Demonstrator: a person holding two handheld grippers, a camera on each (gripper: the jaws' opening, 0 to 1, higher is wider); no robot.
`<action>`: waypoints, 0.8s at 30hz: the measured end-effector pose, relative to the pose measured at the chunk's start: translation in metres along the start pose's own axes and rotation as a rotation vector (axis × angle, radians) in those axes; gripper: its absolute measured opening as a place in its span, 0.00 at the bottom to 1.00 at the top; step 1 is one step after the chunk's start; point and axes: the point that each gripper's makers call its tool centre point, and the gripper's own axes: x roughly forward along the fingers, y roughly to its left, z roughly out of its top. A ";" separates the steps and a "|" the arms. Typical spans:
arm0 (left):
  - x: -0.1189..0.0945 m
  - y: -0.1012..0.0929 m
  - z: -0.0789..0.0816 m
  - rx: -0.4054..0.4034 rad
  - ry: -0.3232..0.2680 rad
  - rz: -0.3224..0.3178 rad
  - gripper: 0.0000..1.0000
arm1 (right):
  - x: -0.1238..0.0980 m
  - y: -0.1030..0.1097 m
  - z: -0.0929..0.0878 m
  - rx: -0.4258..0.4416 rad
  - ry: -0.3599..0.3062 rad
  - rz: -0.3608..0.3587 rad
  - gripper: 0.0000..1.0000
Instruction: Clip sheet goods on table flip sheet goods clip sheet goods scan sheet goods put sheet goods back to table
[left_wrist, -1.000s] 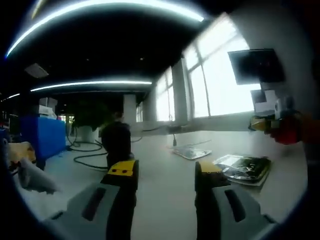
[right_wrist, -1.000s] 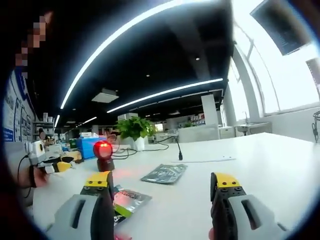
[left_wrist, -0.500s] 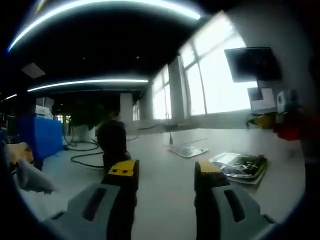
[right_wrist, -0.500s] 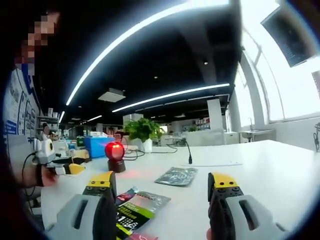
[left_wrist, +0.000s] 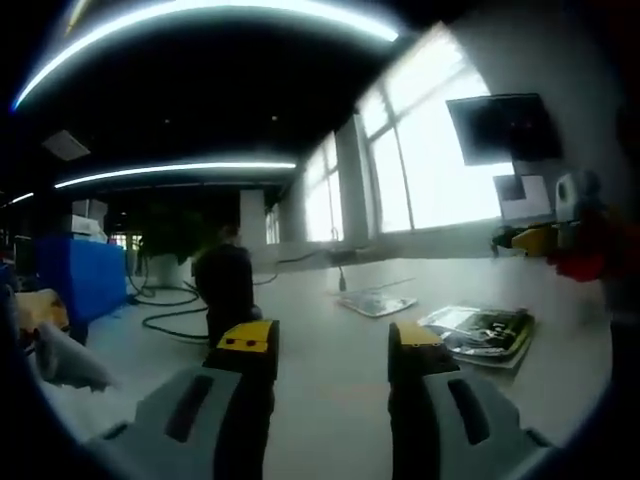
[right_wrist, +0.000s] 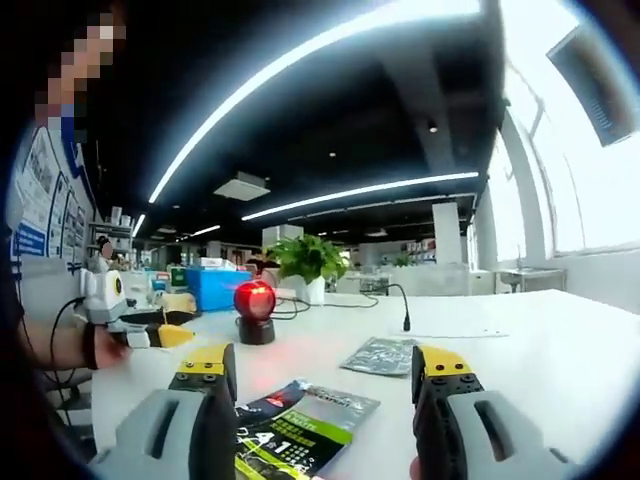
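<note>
Two sheet goods lie flat on the white table (right_wrist: 540, 340): a green and black printed pouch (right_wrist: 300, 420) (left_wrist: 485, 330) and, farther off, a silvery pouch (right_wrist: 385, 355) (left_wrist: 375, 302). My right gripper (right_wrist: 322, 365) is open, hovering above the green pouch, which shows low between the jaws without touching them. The left gripper (left_wrist: 330, 345) is open and holds nothing, pointing over bare table. A scanner (right_wrist: 254, 305) with a glowing red window stands behind the pouches; it looks dark in the left gripper view (left_wrist: 228, 285). A hand holds the left gripper (right_wrist: 130, 325) at the left of the right gripper view.
A blue box (right_wrist: 215, 288) (left_wrist: 70, 275) and a potted plant (right_wrist: 310, 265) stand at the table's far side. Black cables (left_wrist: 175, 315) trail by the scanner. A thin black stalk (right_wrist: 405, 310) rises behind the silvery pouch. Windows and a wall screen (left_wrist: 505, 125) are beyond.
The right gripper view has moved in over the green pouch, which now looks larger between the jaws; the scanner has shifted right in it. The left gripper view has barely changed.
</note>
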 end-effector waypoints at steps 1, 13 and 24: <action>0.000 0.000 -0.002 0.004 0.007 0.001 0.36 | -0.001 0.002 0.000 0.002 0.001 0.002 0.65; 0.000 -0.001 -0.004 0.030 0.029 0.009 0.36 | 0.006 0.032 -0.009 -0.084 0.022 0.048 0.60; 0.000 -0.004 -0.004 0.045 0.036 0.001 0.36 | 0.015 0.078 -0.038 -0.275 0.106 0.086 0.52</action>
